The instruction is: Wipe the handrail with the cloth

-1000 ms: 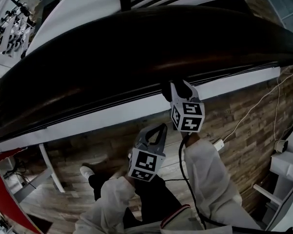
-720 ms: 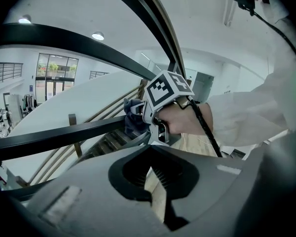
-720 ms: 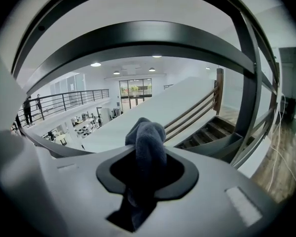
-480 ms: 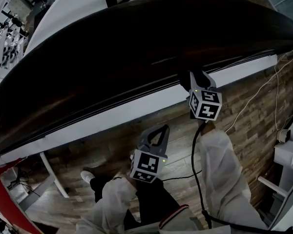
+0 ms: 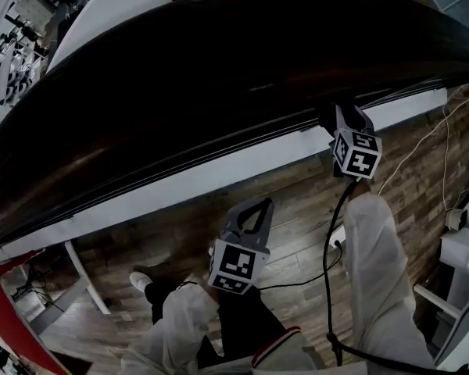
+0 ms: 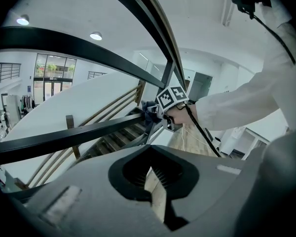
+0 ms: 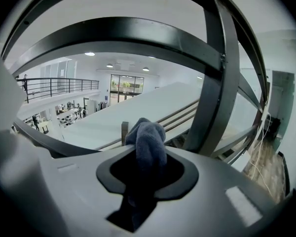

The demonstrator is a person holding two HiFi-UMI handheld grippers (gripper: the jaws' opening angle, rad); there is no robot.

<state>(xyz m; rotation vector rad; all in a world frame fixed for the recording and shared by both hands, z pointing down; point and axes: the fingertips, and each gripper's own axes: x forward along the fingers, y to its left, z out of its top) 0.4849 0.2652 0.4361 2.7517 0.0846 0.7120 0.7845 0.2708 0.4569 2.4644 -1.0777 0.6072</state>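
1. While your right gripper (image 5: 342,122) clamps the dark cloth (image 7: 149,139), the likeliest trouble is the wad working loose: only a bunched fold sits between the jaws, and drag along the handrail (image 5: 219,76) could tug it free.
2. Tilt the gripper and its hard tips (not fabric) may scrape the rail.
3. Cloth pokes out past the right jaws, at the handrail's lower edge; actual contact is hard to confirm.
4. Your left gripper (image 5: 248,219) hangs below, well apart, jaws nearly together on nothing.
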